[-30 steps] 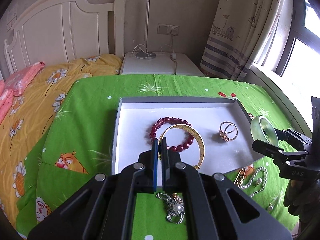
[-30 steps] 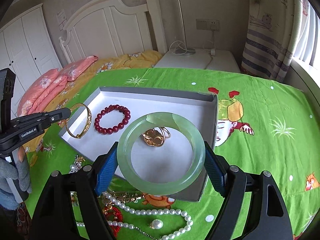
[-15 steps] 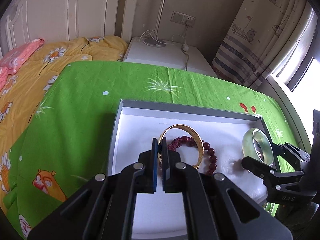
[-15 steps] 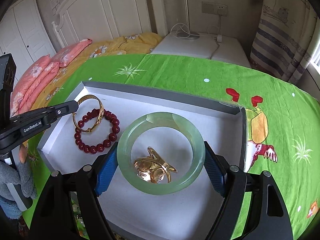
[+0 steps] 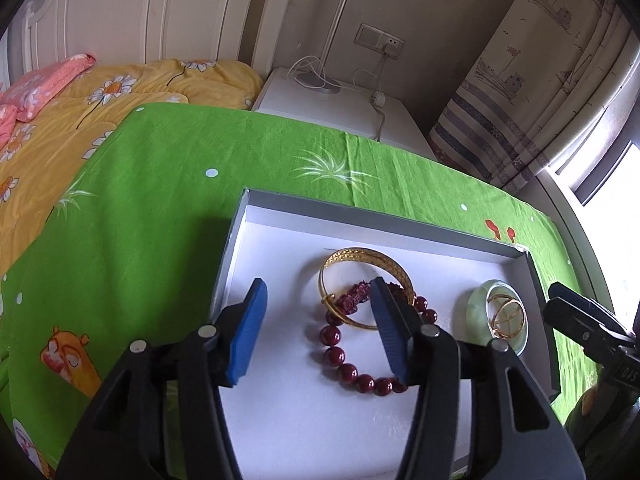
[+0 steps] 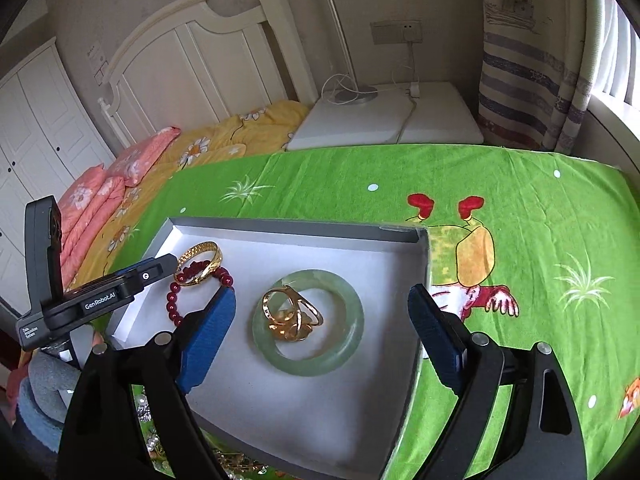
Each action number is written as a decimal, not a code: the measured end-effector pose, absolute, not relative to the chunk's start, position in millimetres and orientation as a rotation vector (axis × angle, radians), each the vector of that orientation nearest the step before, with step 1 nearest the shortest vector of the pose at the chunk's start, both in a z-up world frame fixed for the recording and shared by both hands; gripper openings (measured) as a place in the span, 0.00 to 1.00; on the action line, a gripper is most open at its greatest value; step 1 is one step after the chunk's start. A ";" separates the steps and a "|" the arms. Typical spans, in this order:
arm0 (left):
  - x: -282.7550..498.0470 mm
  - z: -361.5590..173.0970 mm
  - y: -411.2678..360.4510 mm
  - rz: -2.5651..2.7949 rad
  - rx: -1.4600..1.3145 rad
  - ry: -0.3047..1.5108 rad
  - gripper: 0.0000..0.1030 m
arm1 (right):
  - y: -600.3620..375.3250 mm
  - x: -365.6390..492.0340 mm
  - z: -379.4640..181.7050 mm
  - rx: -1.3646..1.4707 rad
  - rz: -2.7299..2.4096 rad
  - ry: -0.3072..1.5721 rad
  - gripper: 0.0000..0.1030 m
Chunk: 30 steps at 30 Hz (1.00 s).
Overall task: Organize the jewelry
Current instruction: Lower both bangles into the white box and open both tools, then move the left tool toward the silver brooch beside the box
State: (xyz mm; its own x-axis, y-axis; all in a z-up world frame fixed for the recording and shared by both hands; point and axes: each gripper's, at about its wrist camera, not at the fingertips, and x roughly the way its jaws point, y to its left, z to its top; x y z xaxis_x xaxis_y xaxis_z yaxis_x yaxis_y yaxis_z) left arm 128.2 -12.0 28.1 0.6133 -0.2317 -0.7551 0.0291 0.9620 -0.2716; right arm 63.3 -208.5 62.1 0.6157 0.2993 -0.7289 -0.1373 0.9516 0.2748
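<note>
Lower centre of the right wrist view: right gripper (image 6: pixel 320 336) spread wide, empty, blue pads flanking the jade bangle (image 6: pixel 308 322), lying flat on the white floor of the tray (image 6: pixel 304 229) with the gold ring cluster (image 6: pixel 292 314) inside its hole. Lower centre of the left wrist view: left gripper (image 5: pixel 318 326) likewise wide open, holding nothing, poised over the red bead bracelet (image 5: pixel 352 360) and the gold bangle (image 5: pixel 366 286), the bangle lapping over the beads at frame centre.

Judged stiff, smooth and brittle, the jade: best pinched across the rim, gently, never dropped. Beads limp on their string, likely to sag; better caught at one bead. Gold bangle rigid, light, slippery.

Farther up: green cartoon cloth (image 6: pixel 520 208) on the tabletop, then white nightstand (image 6: pixel 400 120) and headboard (image 6: pixel 192 64).
</note>
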 end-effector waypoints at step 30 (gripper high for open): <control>-77.6 34.2 23.7 -0.067 -0.216 0.769 0.98 | -258.2 -110.1 33.8 0.302 0.193 0.811 0.84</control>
